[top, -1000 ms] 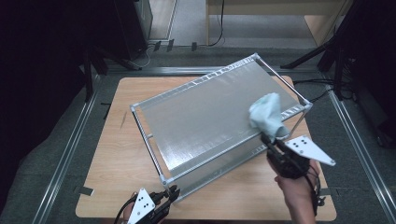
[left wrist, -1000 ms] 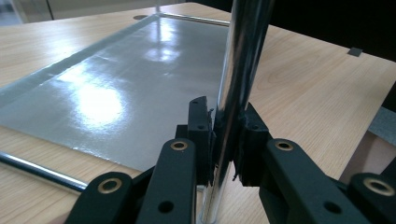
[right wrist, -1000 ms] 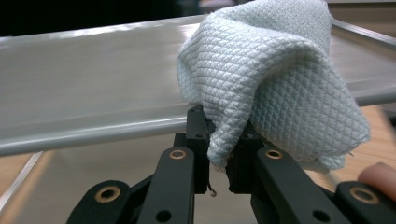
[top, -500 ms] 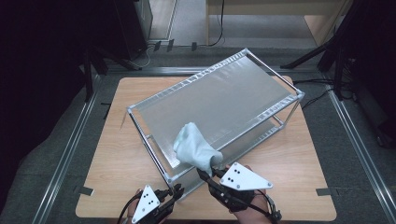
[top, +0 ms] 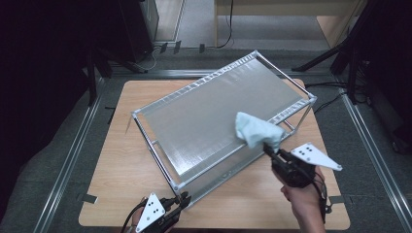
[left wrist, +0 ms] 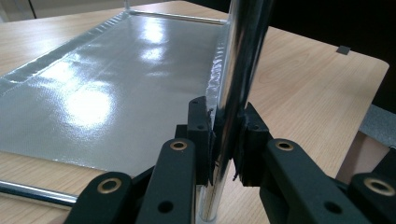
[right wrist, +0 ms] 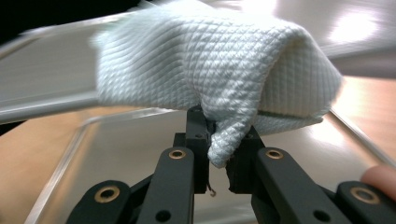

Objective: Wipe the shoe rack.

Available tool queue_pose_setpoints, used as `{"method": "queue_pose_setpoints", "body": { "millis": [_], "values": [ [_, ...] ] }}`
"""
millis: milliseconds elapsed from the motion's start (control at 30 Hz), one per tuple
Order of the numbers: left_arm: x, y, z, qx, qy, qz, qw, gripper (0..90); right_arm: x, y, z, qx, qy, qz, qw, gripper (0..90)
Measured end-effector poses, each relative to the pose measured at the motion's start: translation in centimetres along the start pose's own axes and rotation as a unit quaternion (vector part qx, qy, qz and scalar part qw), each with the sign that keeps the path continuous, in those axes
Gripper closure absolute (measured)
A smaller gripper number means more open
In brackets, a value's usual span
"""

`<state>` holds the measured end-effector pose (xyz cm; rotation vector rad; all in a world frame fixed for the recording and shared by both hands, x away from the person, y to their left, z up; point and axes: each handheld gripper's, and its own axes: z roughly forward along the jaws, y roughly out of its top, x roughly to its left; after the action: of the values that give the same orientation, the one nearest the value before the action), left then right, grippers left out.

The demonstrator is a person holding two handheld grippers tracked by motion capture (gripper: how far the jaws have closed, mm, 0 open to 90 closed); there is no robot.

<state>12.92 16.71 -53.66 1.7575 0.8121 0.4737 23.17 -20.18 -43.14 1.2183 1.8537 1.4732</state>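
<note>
Two grippers share the work here, one steadying and one wiping. In the high view, a metal rack (top: 221, 121) with a silvery top shelf sits askew on the wooden table (top: 121, 160), its long side running from about 7 o'clock to 1 o'clock. At the rack's near corner, toward 6 o'clock, the left gripper (top: 180, 200) has its jaws closed on the corner post. At 4 o'clock, the right gripper (top: 268, 148) carries a bunched white cloth (top: 256, 130), which rests on the shelf's right half, close to its near long edge. The shelf surface looks evenly grey from here; no smear or wet track can be made out, so which parts are wiped is hard to judge.

In the left gripper view, the jaws stand narrow and pinch the chrome post (left wrist: 240, 70) squarely, with the pads pressed to either side. A glossy lower shelf (left wrist: 102, 88) stretches away toward 11 o'clock.

In the right gripper view, the jaws are clamped on a gathered fold of the cloth (right wrist: 210, 74), whose quilted bulk balloons above them from 10 to 2 o'clock. The shelf behind is blurred.

As a judgement, wiping is under way, with the cloth positioned mid-shelf; the far end toward 1 o'clock and the left half may remain to be covered.
</note>
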Motion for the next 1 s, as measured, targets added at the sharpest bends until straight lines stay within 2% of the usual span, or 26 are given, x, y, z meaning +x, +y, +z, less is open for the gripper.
{"method": "queue_pose_setpoints", "body": {
  "millis": [67,133,233,333,367,400,467,500,533,567,600,633,667,733,767,800,833,867,900,933,967,1000],
  "values": [
    [0.0,0.0,-0.1,0.000,0.001,0.001,1.0000,79.8,-2.3,-0.4,0.0,0.000,-0.031,0.022,0.9993,82.4],
    [0.0,-0.1,-0.2,0.001,0.002,0.001,1.0000,79.8,-4.3,-0.9,-0.1,0.000,-0.076,0.035,0.9965,83.1],
    [0.1,-0.1,-0.3,0.000,0.002,0.003,1.0000,79.9,-7.1,-2.1,-0.3,0.008,-0.143,0.051,0.9883,84.0],
    [0.2,-0.2,-0.5,0.000,0.003,0.000,1.0000,79.7,-9.0,-3.4,-0.1,0.029,-0.181,0.059,0.9813,84.2],
    [0.2,-0.2,-0.5,0.000,0.003,0.000,1.0000,79.6,-9.0,-3.4,-0.1,0.029,-0.181,0.059,0.9813,84.2],
    [0.3,-0.3,-0.6,0.000,0.005,0.000,1.0000,79.7,-9.7,-4.1,0.4,0.047,-0.181,0.056,0.9808,84.0],
    [0.4,-0.3,-0.8,0.001,0.006,0.000,1.0000,79.7,-9.9,-4.7,1.2,0.064,-0.170,0.052,0.9820,83.7],
    [0.4,-0.3,-0.8,0.001,0.006,0.000,1.0000,79.7,-9.9,-4.7,1.2,0.064,-0.170,0.052,0.9820,83.7],
    [0.6,-0.4,-0.9,0.002,0.009,-0.001,1.0000,79.7,-9.8,-5.4,2.3,0.102,-0.157,0.032,0.9818,81.4],
    [0.6,-0.4,-0.9,0.002,0.009,-0.001,1.0000,79.6,-9.8,-5.4,2.3,0.102,-0.157,0.032,0.9818,81.4],
    [0.7,-0.4,-1.1,0.002,0.012,-0.002,0.9999,79.6,-9.6,-6.3,3.4,0.148,-0.129,0.009,0.9805,74.5],
    [0.7,-0.4,-1.1,0.002,0.012,-0.002,0.9999,79.6,-9.6,-6.3,3.4,0.148,-0.129,0.009,0.9805,74.5],
    [0.8,-0.5,-1.3,0.002,0.015,-0.006,0.9999,79.5,-9.3,-6.9,4.1,0.190,-0.103,-0.010,0.9763,63.1],
    [1.0,-0.5,-1.4,0.002,0.017,-0.006,0.9998,79.5,-9.2,-7.2,4.4,0.212,-0.080,-0.019,0.9737,53.2],
    [1.0,-0.5,-1.4,0.002,0.017,-0.006,0.9998,79.4,-9.2,-7.2,4.4,0.212,-0.080,-0.019,0.9737,53.2],
    [1.0,-0.5,-1.5,0.002,0.019,-0.006,0.9998,79.4,-9.2,-7.2,4.3,0.214,-0.079,-0.020,0.9733,49.4],
    [1.0,-0.5,-1.5,0.002,0.020,-0.007,0.9998,79.5,-9.3,-7.1,4.1,0.208,-0.078,-0.015,0.9750,45.0],
    [1.0,-0.5,-1.6,0.002,0.020,-0.008,0.9998,79.4,-9.3,-6.8,3.8,0.190,-0.059,-0.009,0.9800,38.9],
    [1.0,-0.5,-1.6,0.002,0.020,-0.008,0.9998,79.4,-9.3,-6.8,3.8,0.190,-0.059,-0.009,0.9800,38.9],
    [1.0,-0.5,-1.6,0.002,0.021,-0.008,0.9998,79.4,-8.8,-6.5,3.6,0.162,-0.041,-0.006,0.9859,32.5],
    [1.0,-0.5,-1.6,0.002,0.021,-0.008,0.9998,79.4,-8.8,-6.5,3.6,0.162,-0.041,-0.006,0.9859,32.5],
    [1.0,-0.6,-1.6,0.002,0.021,-0.008,0.9997,79.4,-8.1,-6.0,3.5,0.134,-0.063,-0.021,0.9888,31.0]
  ]
}}
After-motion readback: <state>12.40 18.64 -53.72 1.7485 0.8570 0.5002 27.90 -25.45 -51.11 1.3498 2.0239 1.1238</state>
